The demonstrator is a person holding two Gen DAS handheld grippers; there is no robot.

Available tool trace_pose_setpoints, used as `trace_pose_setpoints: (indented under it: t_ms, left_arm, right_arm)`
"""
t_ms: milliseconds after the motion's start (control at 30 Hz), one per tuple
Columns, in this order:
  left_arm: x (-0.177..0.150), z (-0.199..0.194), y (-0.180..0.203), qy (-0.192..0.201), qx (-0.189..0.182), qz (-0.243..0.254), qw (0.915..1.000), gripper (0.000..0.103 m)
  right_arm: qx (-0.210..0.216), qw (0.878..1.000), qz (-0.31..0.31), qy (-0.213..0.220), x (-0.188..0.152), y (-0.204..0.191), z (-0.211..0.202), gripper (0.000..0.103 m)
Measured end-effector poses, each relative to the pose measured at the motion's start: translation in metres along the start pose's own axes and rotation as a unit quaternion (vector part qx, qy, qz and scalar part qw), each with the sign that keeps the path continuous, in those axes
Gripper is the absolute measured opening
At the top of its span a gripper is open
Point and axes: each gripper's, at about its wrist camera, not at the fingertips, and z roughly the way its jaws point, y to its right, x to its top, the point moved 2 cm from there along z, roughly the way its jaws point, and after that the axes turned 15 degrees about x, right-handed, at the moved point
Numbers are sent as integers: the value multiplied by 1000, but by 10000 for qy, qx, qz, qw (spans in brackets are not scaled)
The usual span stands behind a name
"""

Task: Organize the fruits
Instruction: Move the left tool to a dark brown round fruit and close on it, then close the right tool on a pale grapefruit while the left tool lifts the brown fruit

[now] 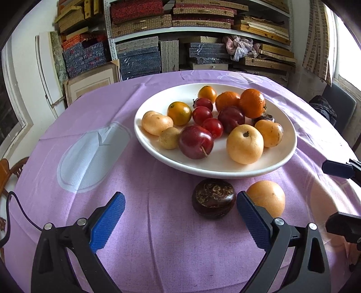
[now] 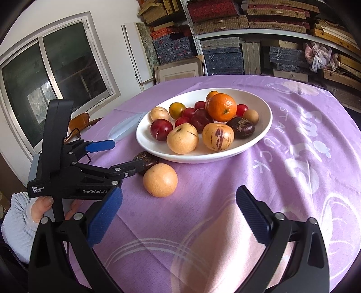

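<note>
A white plate [image 1: 286,155] [image 2: 264,135] on the purple tablecloth holds several fruits: oranges, red plums, pale pears, small tomatoes. Two fruits lie on the cloth in front of it: a dark brown passion fruit [image 1: 213,198] [image 2: 149,161] and a pale orange round fruit [image 1: 268,198] [image 2: 160,179]. My left gripper [image 1: 180,209] [image 2: 124,155] is open and empty, its right finger between these two fruits. My right gripper [image 2: 179,208] is open and empty, just short of the pale orange fruit; its fingertips [image 1: 336,169] show at the left wrist view's right edge.
Shelves of stacked boxes [image 1: 198,20] stand behind the round table. A window [image 2: 56,74] is on the left, and a wooden chair [image 1: 9,171] stands beside the table's left edge. The cloth [image 2: 304,169] stretches right of the plate.
</note>
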Motion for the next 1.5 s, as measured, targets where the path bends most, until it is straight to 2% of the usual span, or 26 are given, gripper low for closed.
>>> trace_pose_setpoints:
  t_ms: [67,233,300,367,433,500,767,867,1067,1233,1300,1367,1400,1500]
  left_arm:
    - [-1,-1,-2,17,-38,-10,10000,100]
    - [0,1,11,24,-124,318,9994,99]
    - [2,3,11,13,-269,290,9992,99]
    - [4,7,11,-38,-435,256,9987,92]
    - [4,11,14,-142,-599,326,9976,68]
    - [5,14,18,-210,-655,408,9968,63]
    - [7,21,23,-317,-728,446,9958,59]
    - [7,18,28,-244,-823,554,9948,43]
    - [4,7,14,-62,-760,449,9961,43]
    - [9,-8,-12,115,-790,96,9968,43]
    - [11,-9,-21,128,-798,-34,9967,43]
    - [13,-9,-25,122,-771,-105,9969,43]
    - [14,-8,-28,111,-777,-140,9968,43]
    - [14,-8,-29,108,-804,-159,9966,43]
  right_arm:
    - [23,10000,-9,-13,0,-1,0,99]
    - [70,10000,-34,-18,0,-2,1,99]
    - [81,10000,-48,-7,0,-3,1,99]
    - [78,10000,-46,-12,0,-3,1,99]
    - [82,10000,-35,-8,0,-3,1,99]
    - [87,10000,-25,-5,0,-2,1,99]
    - [112,9999,-17,-32,1,-2,2,99]
    - [102,9999,-71,-30,0,-4,3,99]
    - [-149,9985,-519,-124,2,-20,9,99]
    - [-398,9939,-818,-620,11,-27,40,98]
    - [-370,9924,-828,-834,16,-25,53,91]
    - [-291,9911,-732,-1072,19,-21,66,62]
    - [-280,9910,-675,-1119,19,-19,70,59]
    - [-306,9905,-602,-1197,20,-11,78,58]
